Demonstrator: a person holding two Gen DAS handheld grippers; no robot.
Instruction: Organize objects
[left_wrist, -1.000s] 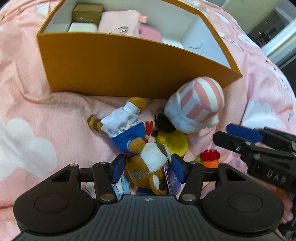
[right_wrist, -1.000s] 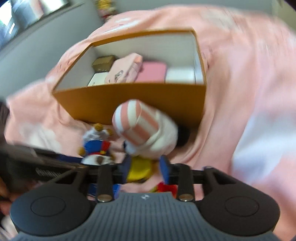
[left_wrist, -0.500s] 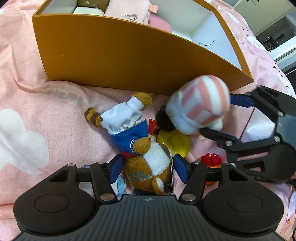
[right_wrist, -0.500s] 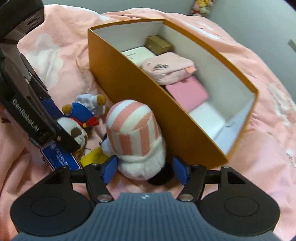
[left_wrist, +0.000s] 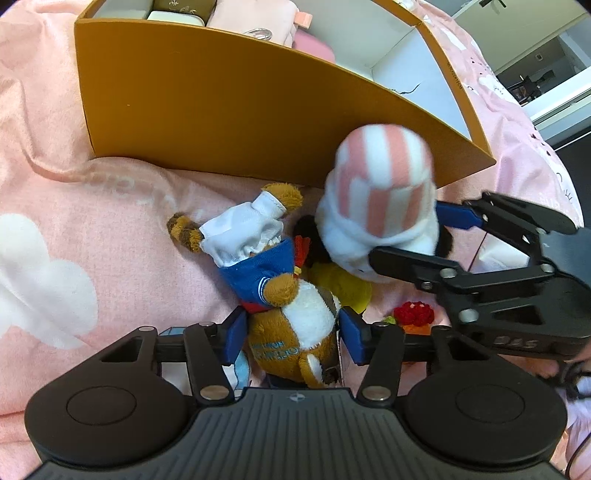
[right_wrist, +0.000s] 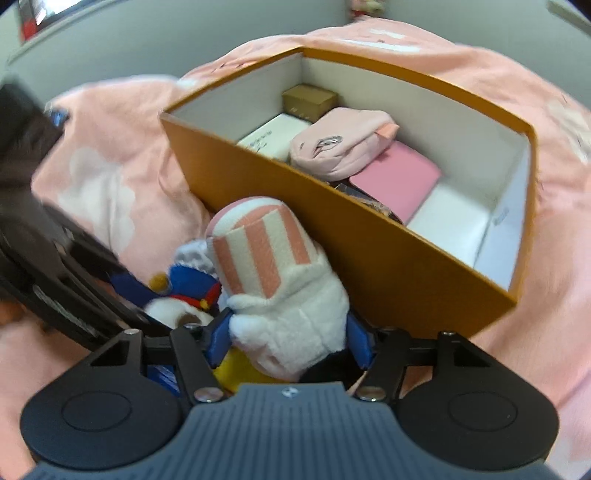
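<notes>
We closed our right gripper (right_wrist: 290, 341) onto the white plush toy (right_wrist: 280, 280) with its pink-striped hat, pads pressing its fluffy body beside the orange box (right_wrist: 369, 258). Our left gripper (left_wrist: 291, 332), closing too, squeezed the brown-and-white plush (left_wrist: 295, 321) in blue on the pink blanket (left_wrist: 92, 221).

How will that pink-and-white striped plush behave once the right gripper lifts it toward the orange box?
The striped plush looks soft and stuffed, so it will probably squash between the right gripper pads rather than slip. It seems light for its bulk. Its tall striped top may flop sideways, since the grip sits low on the white body.
</notes>
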